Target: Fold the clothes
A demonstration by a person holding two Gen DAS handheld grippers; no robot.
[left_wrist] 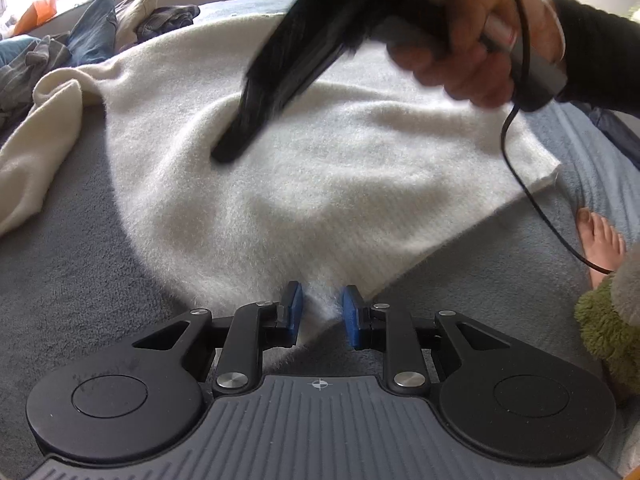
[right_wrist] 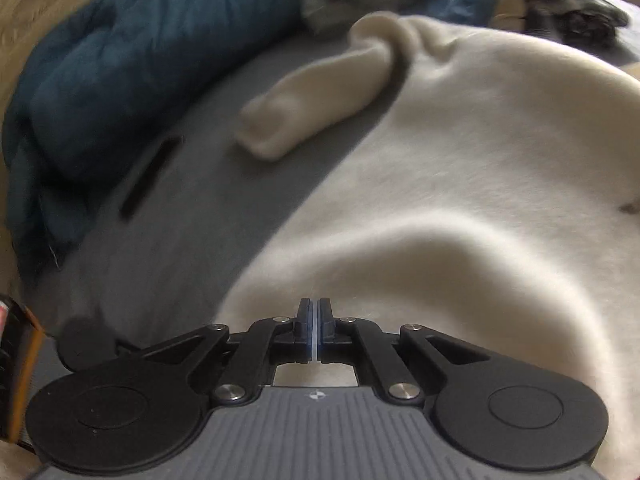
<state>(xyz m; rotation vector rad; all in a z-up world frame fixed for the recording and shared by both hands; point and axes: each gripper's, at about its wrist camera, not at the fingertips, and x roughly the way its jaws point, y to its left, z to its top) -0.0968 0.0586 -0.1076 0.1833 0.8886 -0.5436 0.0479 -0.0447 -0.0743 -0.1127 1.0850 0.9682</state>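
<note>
The sweater [left_wrist: 320, 184] looks soft and light; its hem corner at 6 o'clock lies between the parted left claw [left_wrist: 321, 312]. The right claw [right_wrist: 317, 330] is together, empty.

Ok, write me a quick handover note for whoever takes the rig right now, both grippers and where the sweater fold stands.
Left gripper: open, fingers on either side of the near corner of the cream sweater, not closed on it.
Right gripper: shut, nothing visible between its pads, above the sweater body.
The sweater lies mostly spread out, with some ripples, on the grey blanket. One sleeve is out to the side, not folded in.
Done: garment laid out. No fold shows yet.
Left: close on the corner, fold sleeve and body. More clothes are piled at the far end.
</note>
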